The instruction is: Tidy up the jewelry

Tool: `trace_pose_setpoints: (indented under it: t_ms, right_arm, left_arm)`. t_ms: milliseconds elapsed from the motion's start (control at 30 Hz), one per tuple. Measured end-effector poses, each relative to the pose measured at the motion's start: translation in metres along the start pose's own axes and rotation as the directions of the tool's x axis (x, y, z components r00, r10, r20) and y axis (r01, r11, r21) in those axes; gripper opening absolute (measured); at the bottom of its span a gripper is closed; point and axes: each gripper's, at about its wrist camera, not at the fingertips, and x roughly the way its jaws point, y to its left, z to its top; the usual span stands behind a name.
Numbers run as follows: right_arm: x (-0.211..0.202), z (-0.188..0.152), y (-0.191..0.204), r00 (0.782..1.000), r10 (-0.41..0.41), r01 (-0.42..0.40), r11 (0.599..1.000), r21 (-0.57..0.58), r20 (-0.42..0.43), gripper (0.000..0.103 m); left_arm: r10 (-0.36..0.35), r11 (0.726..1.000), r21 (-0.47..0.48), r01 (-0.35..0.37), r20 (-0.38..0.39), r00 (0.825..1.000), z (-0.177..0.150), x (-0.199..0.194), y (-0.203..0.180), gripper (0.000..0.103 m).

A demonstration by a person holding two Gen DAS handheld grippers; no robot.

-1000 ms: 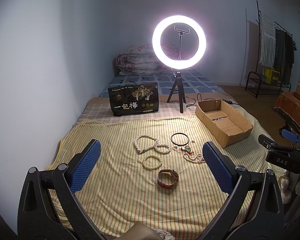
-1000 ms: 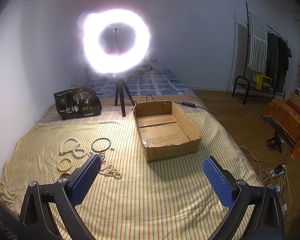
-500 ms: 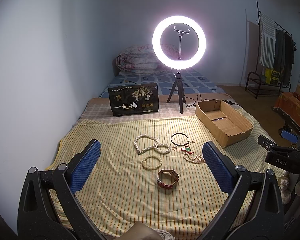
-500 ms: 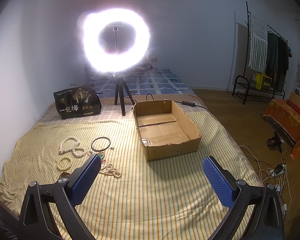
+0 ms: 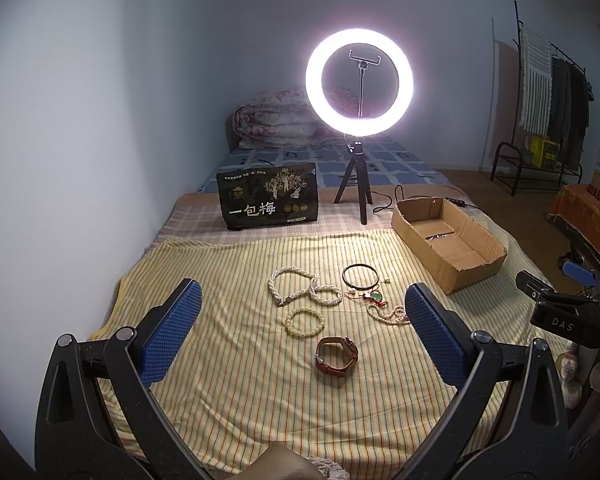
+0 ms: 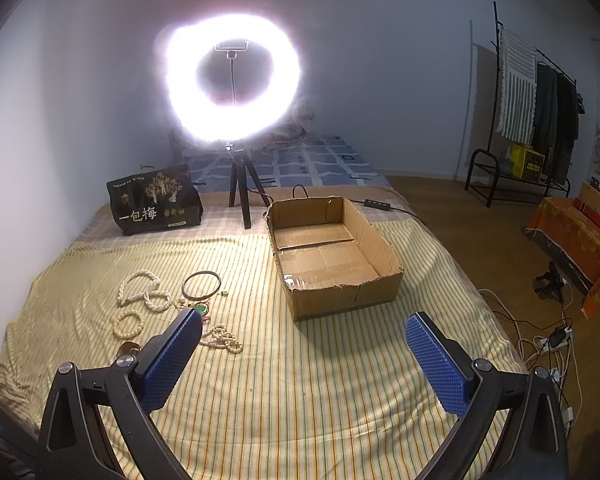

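Jewelry lies on a yellow striped cloth [image 5: 228,380]: a pearl necklace [image 5: 296,286], a bead bracelet [image 5: 305,322], a black bangle [image 5: 361,276], a green pendant on red cord [image 5: 376,298], a small bead string [image 5: 388,314] and a brown leather watch [image 5: 337,356]. An open, empty cardboard box [image 6: 332,256] stands to their right. My left gripper [image 5: 302,330] is open and empty, held above the near jewelry. My right gripper [image 6: 303,346] is open and empty, in front of the box. In the right wrist view the necklace [image 6: 144,290] and bangle [image 6: 202,285] lie left.
A lit ring light on a tripod [image 5: 359,84] and a black printed bag [image 5: 269,201] stand behind the cloth. A wall runs along the left. Cables and a power strip [image 6: 552,340] lie on the floor right. A clothes rack [image 6: 536,112] stands far right.
The right wrist view has shifted slightly, so the box and jewelry sit a little further left. The left gripper and the jewelry have not moved.
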Motion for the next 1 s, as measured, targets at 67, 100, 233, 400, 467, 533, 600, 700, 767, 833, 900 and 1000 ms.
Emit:
trace_pose_setpoints:
  t_ms: [67, 100, 233, 400, 467, 533, 600, 700, 767, 833, 900, 1000]
  right_arm:
    - [0.001, 0.0, 0.001, 1.0, 0.0, 0.0, 1.0, -0.002, -0.003, 0.103]
    - [0.001, 0.0, 0.001, 1.0, -0.001, 0.001, 1.0, -0.002, -0.005, 0.103]
    - [0.001, 0.0, 0.002, 1.0, -0.003, 0.003, 1.0, -0.004, -0.007, 0.103]
    - [0.004, -0.001, 0.003, 1.0, -0.004, 0.004, 1.0, -0.012, -0.018, 0.103]
    - [0.006, -0.001, 0.005, 1.0, -0.004, 0.003, 1.0, -0.019, -0.024, 0.103]
    - [0.008, -0.001, 0.006, 0.999, -0.002, 0.001, 1.0, -0.025, -0.032, 0.103]
    - [0.01, -0.001, 0.006, 0.999, -0.004, 0.002, 0.999, -0.032, -0.039, 0.103]
    - [0.015, -0.002, 0.008, 0.998, -0.009, 0.007, 0.999, -0.042, -0.054, 0.103]
    - [0.02, -0.003, 0.008, 0.998, -0.012, 0.009, 0.999, -0.047, -0.07, 0.103]
    - [0.026, -0.004, 0.009, 0.996, -0.01, 0.005, 0.998, -0.055, -0.09, 0.103]
    - [0.032, -0.006, 0.012, 0.994, 0.002, -0.01, 0.997, -0.074, -0.109, 0.103]
    - [0.042, -0.008, 0.018, 0.99, 0.037, -0.052, 0.993, -0.107, -0.14, 0.103]
  left_arm:
    - [0.0, 1.0, 0.0, 0.0, -0.002, 1.0, 0.001, 0.0, 0.0, 0.103]
    - [0.001, 1.0, -0.001, -0.001, -0.002, 1.0, 0.001, 0.0, 0.0, 0.103]
    - [0.0, 1.0, -0.004, 0.0, -0.004, 1.0, 0.0, 0.0, 0.0, 0.103]
    - [0.002, 1.0, -0.004, -0.002, -0.013, 1.0, -0.007, 0.004, -0.001, 0.103]
    - [0.004, 1.0, -0.007, -0.004, -0.019, 1.0, -0.008, 0.007, 0.001, 0.103]
    - [0.007, 1.0, -0.011, -0.008, -0.03, 1.0, -0.009, 0.01, 0.003, 0.103]
    - [0.011, 1.0, -0.016, -0.012, -0.044, 0.999, -0.01, 0.014, 0.004, 0.103]
    - [0.012, 1.0, -0.013, -0.013, -0.072, 0.997, -0.013, 0.021, 0.005, 0.103]
    - [0.013, 1.0, -0.011, -0.015, -0.091, 0.996, -0.014, 0.027, 0.006, 0.103]
    - [0.01, 1.0, -0.018, -0.012, -0.117, 0.993, -0.016, 0.034, 0.009, 0.103]
    - [0.006, 1.0, -0.029, -0.011, -0.147, 0.989, -0.018, 0.042, 0.012, 0.103]
    - [-0.01, 0.999, -0.045, 0.002, -0.191, 0.982, -0.019, 0.055, 0.017, 0.103]
